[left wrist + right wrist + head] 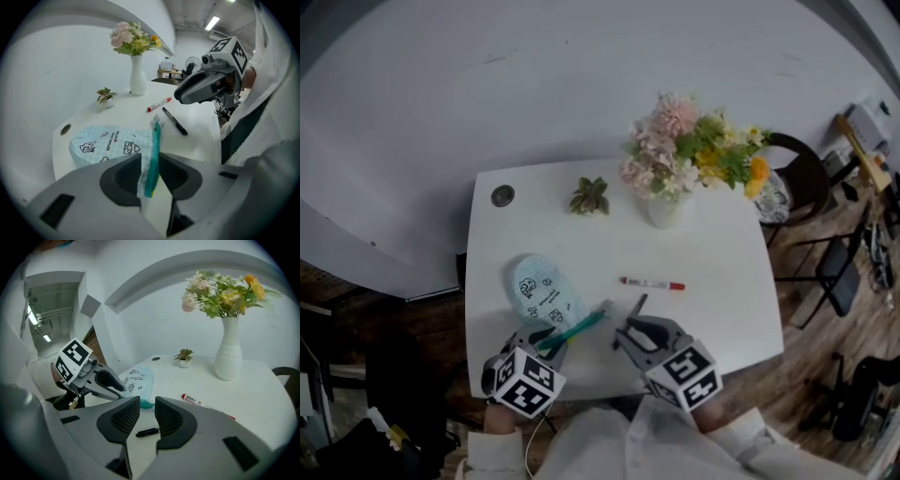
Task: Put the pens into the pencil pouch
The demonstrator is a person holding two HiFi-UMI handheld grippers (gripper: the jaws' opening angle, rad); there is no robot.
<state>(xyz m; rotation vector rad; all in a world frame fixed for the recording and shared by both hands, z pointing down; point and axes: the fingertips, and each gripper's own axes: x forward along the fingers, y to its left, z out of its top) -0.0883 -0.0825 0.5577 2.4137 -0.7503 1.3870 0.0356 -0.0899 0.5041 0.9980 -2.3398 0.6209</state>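
The left gripper [551, 339] and right gripper [628, 334] are grey plastic, each topped by a white cube [525, 382] with black square markers. Their broad fingers [177, 414] have dark ribbed pads [127, 175]. The sleeves [741, 441] are white.

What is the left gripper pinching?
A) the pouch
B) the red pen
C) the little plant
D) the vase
A: the left gripper has its jaws shut on the teal zipper edge of the pouch.
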